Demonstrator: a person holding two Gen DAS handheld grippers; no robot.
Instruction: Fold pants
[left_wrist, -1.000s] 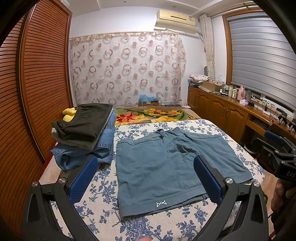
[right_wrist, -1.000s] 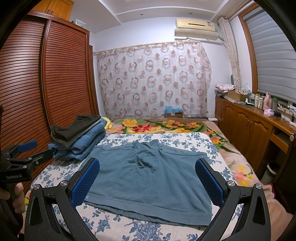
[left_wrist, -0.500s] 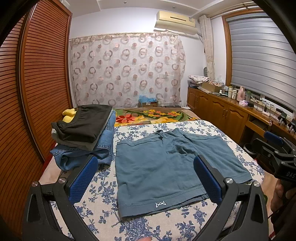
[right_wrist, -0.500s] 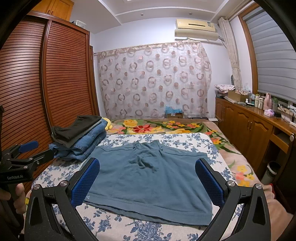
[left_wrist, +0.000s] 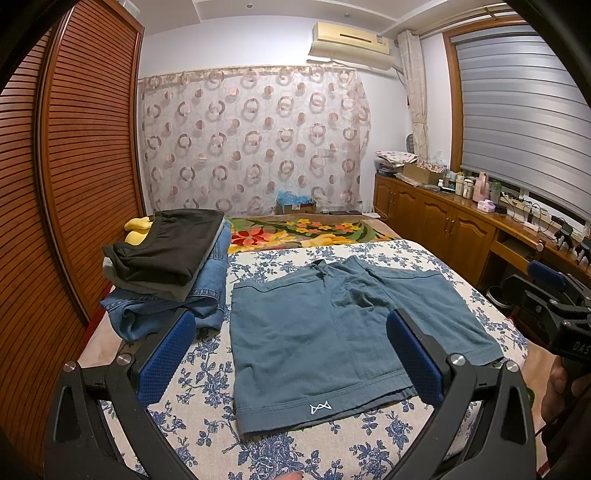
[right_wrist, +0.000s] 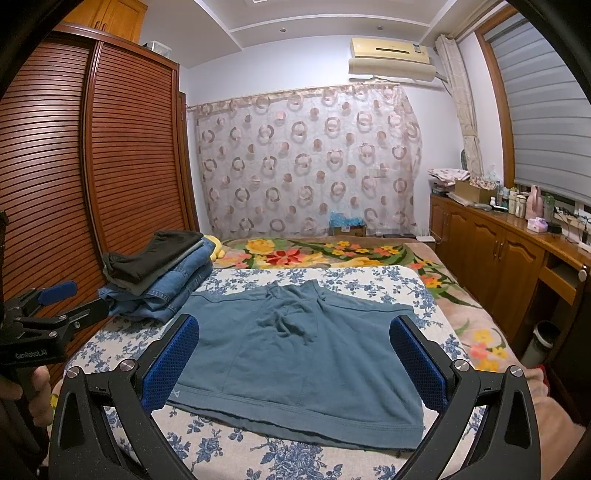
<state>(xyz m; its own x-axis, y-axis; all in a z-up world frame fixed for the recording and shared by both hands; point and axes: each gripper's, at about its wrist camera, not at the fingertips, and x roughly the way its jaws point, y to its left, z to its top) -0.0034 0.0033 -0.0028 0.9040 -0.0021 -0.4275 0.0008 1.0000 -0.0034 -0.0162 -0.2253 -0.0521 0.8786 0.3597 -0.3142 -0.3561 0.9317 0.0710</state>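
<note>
Both sets of jaws stand wide apart and grip nothing: the left gripper (left_wrist: 291, 354) and the right gripper (right_wrist: 295, 358) hover above the near edge of the bed (left_wrist: 207, 373), each with ridged blue pads (left_wrist: 166, 358) on matte black arms.

The bed is the largest surface, covered in a cream sheet printed with blue flowers; it looks soft, so a pinch could gather sheet along with garment. The pants (left_wrist: 325, 328), teal knit shorts with a small white logo at the near hem, lie flat in the middle of the sheet, waistband far and legs near. In the right wrist view a drawstring (right_wrist: 291, 321) curls loose on top, and the lower layer peeks out under the near hem. A shallow pinch would likely lift only the top layer and skew the fold; the cord could bunch inside.

At the far left, just beside the shorts, sits a stack of folded clothes (left_wrist: 166, 266), black over stiff blue denim. A wide swing leftward could topple it.
</note>
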